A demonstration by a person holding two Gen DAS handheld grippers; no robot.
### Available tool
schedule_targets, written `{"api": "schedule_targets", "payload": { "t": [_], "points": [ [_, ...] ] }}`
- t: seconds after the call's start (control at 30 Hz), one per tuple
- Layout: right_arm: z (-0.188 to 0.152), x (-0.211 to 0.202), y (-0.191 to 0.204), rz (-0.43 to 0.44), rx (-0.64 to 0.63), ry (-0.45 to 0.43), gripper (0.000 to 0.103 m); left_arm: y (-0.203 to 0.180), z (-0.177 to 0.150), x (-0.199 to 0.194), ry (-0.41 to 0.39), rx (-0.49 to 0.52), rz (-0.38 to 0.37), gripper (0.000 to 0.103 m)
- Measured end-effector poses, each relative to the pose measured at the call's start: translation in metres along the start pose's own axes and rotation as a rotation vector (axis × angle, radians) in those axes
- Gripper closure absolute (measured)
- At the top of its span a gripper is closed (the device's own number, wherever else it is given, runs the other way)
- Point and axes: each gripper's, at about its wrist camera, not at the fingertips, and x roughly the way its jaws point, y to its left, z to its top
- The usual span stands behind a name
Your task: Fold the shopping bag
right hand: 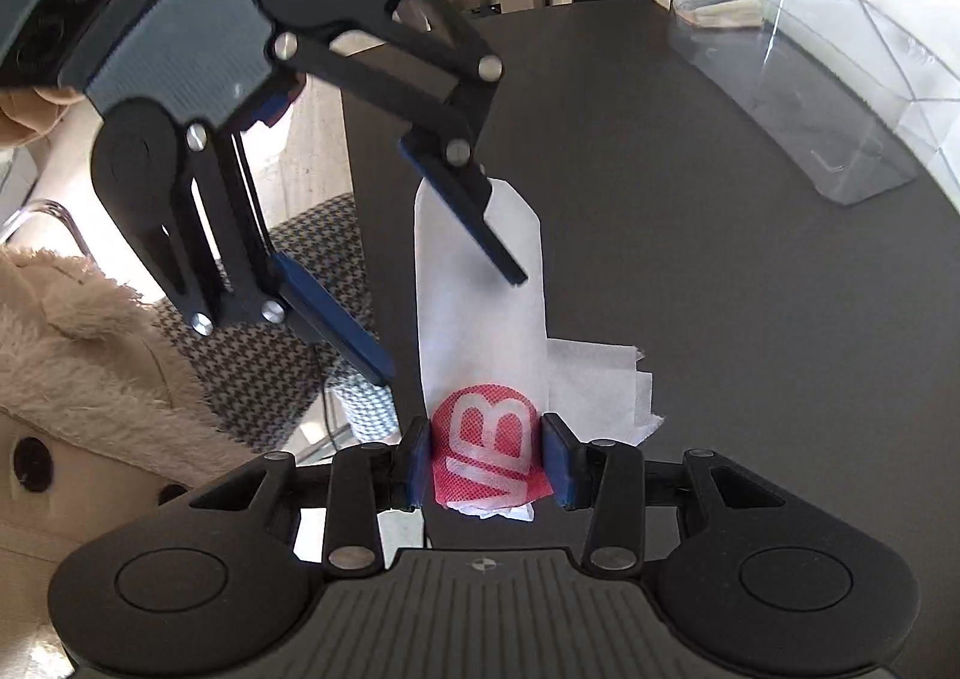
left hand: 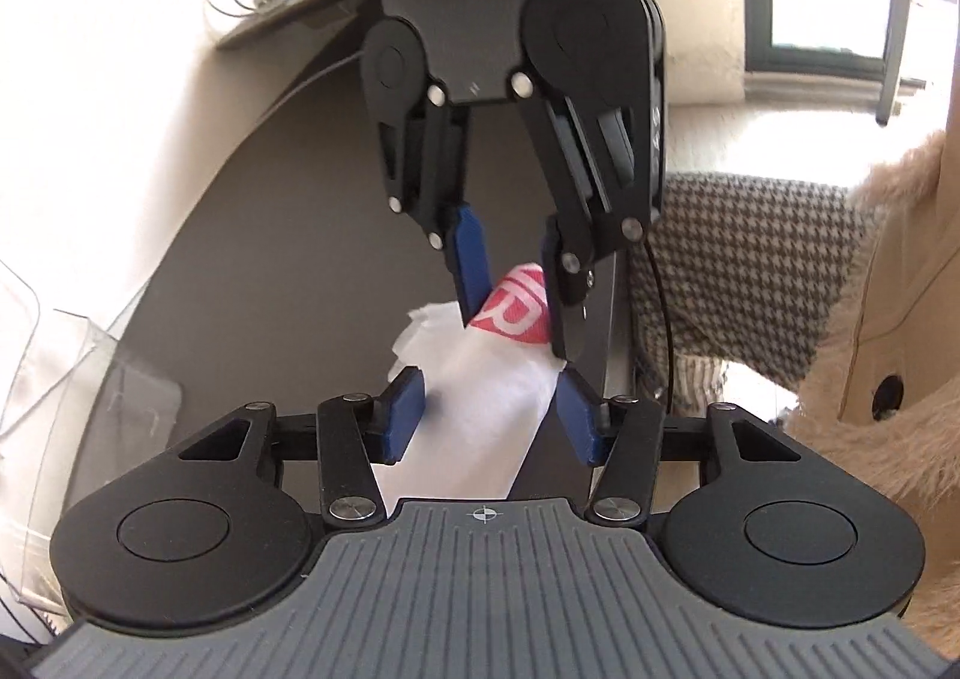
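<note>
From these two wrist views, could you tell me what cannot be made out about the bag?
- Shopping bag: its near end lies behind the right gripper body, right wrist view.
- Red logo: partly covered by right gripper fingers, left wrist view.
- Left gripper: whether its pads press the bag is unclear.

- Strong daylight enters through the window (left hand: 828,0) at the upper right of the left wrist view, blowing out the panes and the wall at the upper left.
- Both views bend hard at the edges, fisheye fashion.
- The clear plastic box (right hand: 840,78) carries glare at the upper right.
</note>
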Motion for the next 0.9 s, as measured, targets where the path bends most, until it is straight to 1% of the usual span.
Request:
{"api": "schedule_targets", "payload": {
  "t": [0.07,0.17,0.2,0.23,0.3,0.33,0.4,0.5,0.57,0.63,0.7,0.73,0.83,0.9],
  "points": [
    [-0.002,0.001,-0.006,0.017,0.034,-0.009,0.062,0.002,-0.003,0.002,0.028,-0.028,-0.022,0.052],
    [-0.008,0.001,-0.014,0.028,0.089,-0.038,0.061,0.02,-0.005,0.008,0.039,-0.106,-0.088,0.052],
    [-0.009,0.0,-0.014,0.021,0.097,-0.048,0.06,0.023,-0.007,0.005,0.041,-0.135,-0.111,0.052],
    [-0.012,-0.002,-0.011,0.003,0.094,-0.06,0.054,0.025,-0.01,0.0,0.042,-0.165,-0.136,0.052],
    [-0.021,-0.007,0.004,-0.071,0.057,-0.094,0.052,0.032,-0.012,-0.005,0.045,-0.223,-0.185,0.051],
    [-0.025,-0.009,0.01,-0.098,0.042,-0.107,0.047,0.039,-0.013,-0.003,0.047,-0.255,-0.214,0.051],
    [-0.037,-0.015,0.025,-0.147,0.01,-0.152,0.043,0.051,-0.015,0.001,0.051,-0.3,-0.265,0.05],
    [-0.05,-0.024,0.043,-0.222,-0.04,-0.211,0.043,0.07,-0.019,0.01,0.067,-0.375,-0.353,0.048],
    [-0.055,-0.028,0.052,-0.294,-0.082,-0.244,0.043,0.079,-0.021,0.017,0.083,-0.414,-0.409,0.046],
    [-0.056,-0.033,0.054,-0.343,-0.119,-0.263,0.043,0.086,-0.023,0.022,0.086,-0.445,-0.447,0.045],
    [-0.051,-0.032,0.06,-0.382,-0.176,-0.25,0.044,0.093,-0.025,0.024,0.091,-0.469,-0.478,0.046],
    [-0.051,-0.028,0.063,-0.394,-0.204,-0.241,0.046,0.094,-0.025,0.024,0.094,-0.475,-0.486,0.046],
    [-0.051,-0.018,0.073,-0.422,-0.314,-0.206,0.049,0.095,-0.025,0.024,0.099,-0.478,-0.491,0.046],
    [-0.048,-0.007,0.079,-0.459,-0.413,-0.166,0.051,0.095,-0.026,0.022,0.099,-0.483,-0.489,0.046]
  ]
}}
